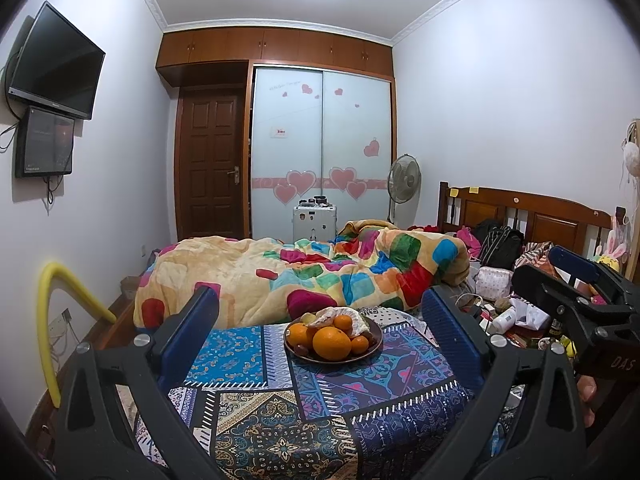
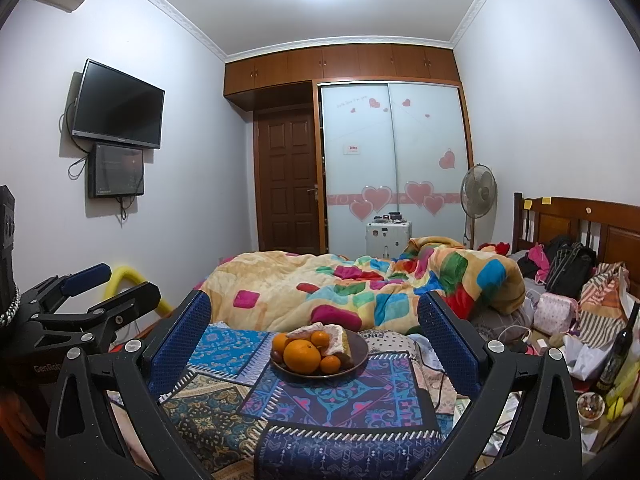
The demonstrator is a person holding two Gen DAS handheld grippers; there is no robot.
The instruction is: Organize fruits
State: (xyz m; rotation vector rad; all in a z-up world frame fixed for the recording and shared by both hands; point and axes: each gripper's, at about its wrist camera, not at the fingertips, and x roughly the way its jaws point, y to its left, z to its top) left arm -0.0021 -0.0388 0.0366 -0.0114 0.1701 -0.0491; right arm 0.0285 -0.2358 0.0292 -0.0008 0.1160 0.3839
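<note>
Fruit plate: dark, round, piled with oranges and a cut pomelo piece; no long axis to tell. It rests on the patchwork cloth, ahead of both tongs and framed between their fingers. Left gripper: level, jaws wide, empty. Right gripper: level beside it, jaws wide, empty. Quilt beyond the plate.

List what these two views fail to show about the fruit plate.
- Back of the plate: in both wrist views the oranges in front hide what lies behind.
- Small dark fruits at the plate's left edge: too small to name.
- Pale wedge, right wrist view: kind unclear, partly hidden by oranges.
- Left gripper and right gripper: open, holding nothing.
</note>
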